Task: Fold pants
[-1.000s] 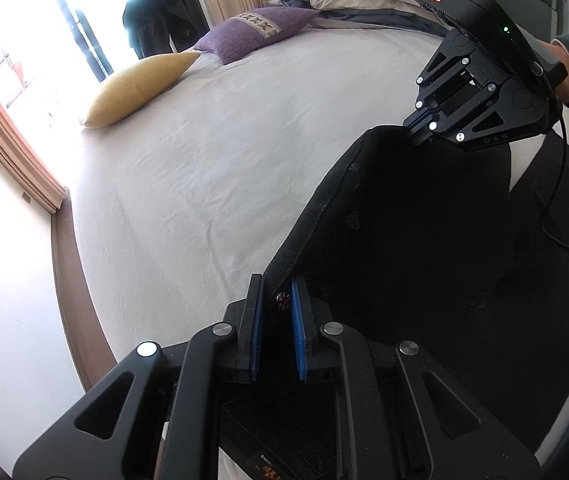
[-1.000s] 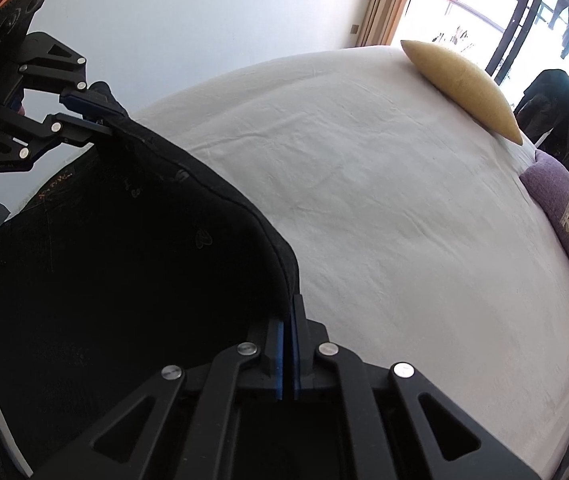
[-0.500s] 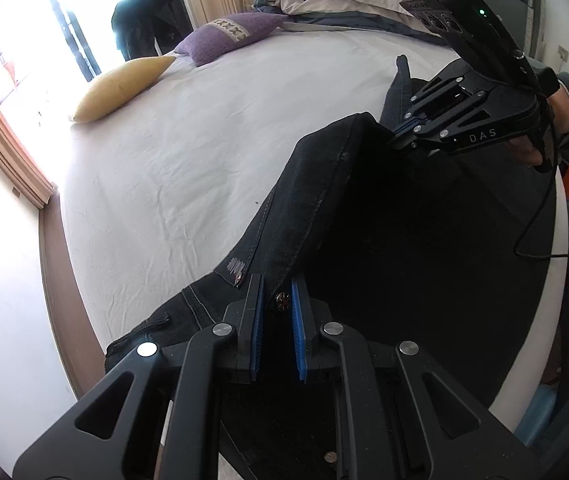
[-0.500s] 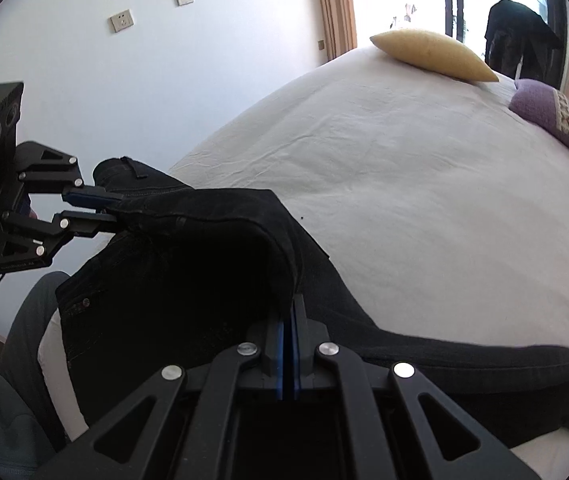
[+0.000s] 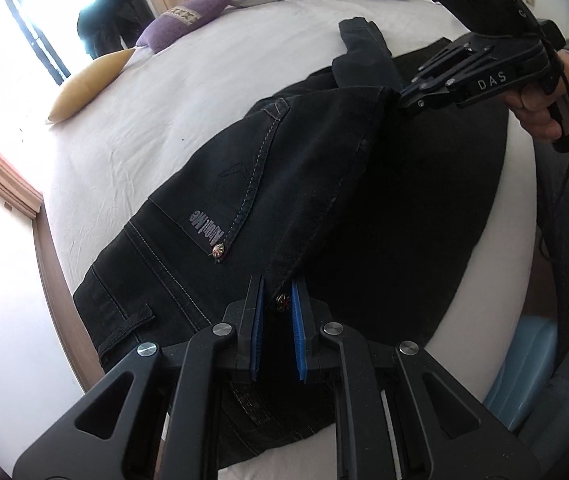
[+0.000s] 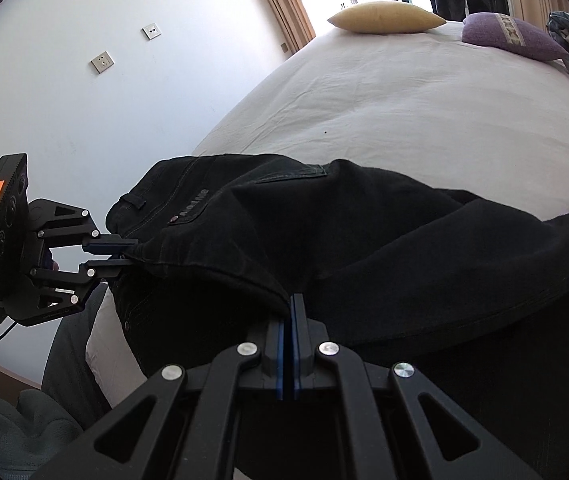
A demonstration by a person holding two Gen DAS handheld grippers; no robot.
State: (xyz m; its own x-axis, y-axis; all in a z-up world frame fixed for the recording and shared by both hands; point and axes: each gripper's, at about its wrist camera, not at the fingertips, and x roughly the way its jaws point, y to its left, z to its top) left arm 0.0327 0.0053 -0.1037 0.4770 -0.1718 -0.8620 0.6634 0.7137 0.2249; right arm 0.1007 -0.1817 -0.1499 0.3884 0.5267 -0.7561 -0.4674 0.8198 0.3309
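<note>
While the black pants (image 5: 324,184) lay spread over the near part of the white bed (image 5: 204,80), both tools were clamped on one lifted edge of the fabric. At the bottom centre of the left wrist view, the left tool (image 5: 278,312) pinched the cloth by a metal rivet (image 5: 283,301) — its blue pads (image 5: 257,332) closed on denim. At the upper right, the right tool (image 5: 398,98), held by a hand (image 5: 540,100), gripped the other end of that fold. A back pocket (image 5: 240,184) faced up. Near the frame's upper left sat a yellow pillow (image 5: 88,82) and a purple pillow (image 5: 184,22).
</note>
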